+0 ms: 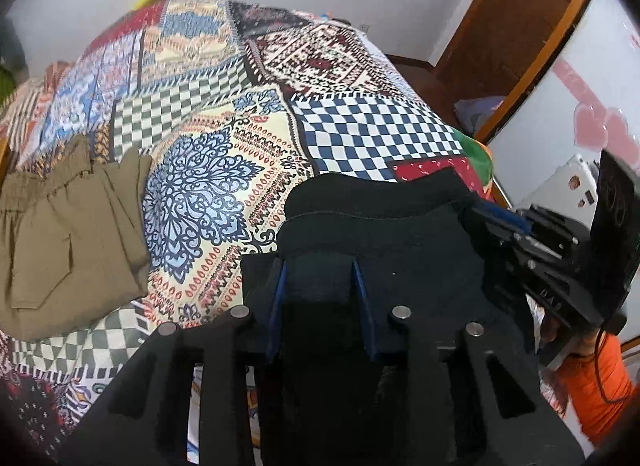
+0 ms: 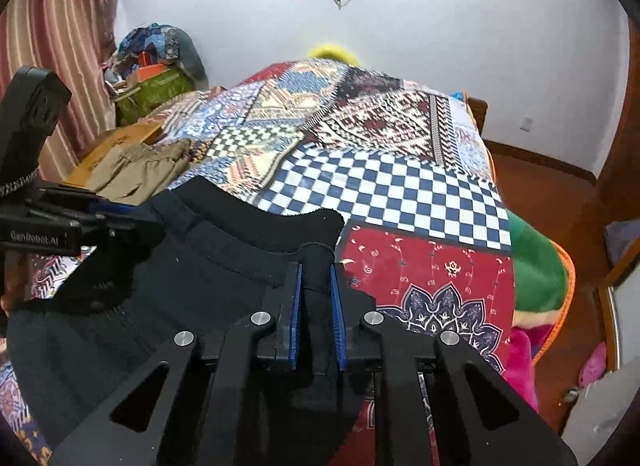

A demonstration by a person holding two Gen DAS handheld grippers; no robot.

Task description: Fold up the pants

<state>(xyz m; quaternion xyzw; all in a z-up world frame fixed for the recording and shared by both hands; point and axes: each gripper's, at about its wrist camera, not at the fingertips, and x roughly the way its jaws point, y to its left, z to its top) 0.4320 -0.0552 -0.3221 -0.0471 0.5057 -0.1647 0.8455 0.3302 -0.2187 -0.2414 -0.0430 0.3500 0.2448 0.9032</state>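
Note:
A pair of black pants (image 1: 400, 234) lies near the front edge of a bed, waistband end toward the bed's middle. In the left wrist view my left gripper (image 1: 318, 270) has its blue pads (image 1: 280, 290) closed on a fold of the black cloth at the pants' left edge. My right gripper (image 2: 315, 270) is shut on the right corner of the black pants (image 2: 224, 266), with dark cloth pinched between its pads (image 2: 297, 306). Each view shows the other gripper at the opposite edge: the right gripper (image 1: 500, 221) and the left gripper (image 2: 120, 209).
A patchwork bedspread (image 1: 248, 113) covers the bed. Folded olive pants (image 1: 68, 242) lie at its left side beside a cardboard box (image 2: 116, 145). A green and pink blanket (image 2: 536, 266) hangs off the right edge. An orange sleeve (image 1: 600, 382) shows behind the right gripper.

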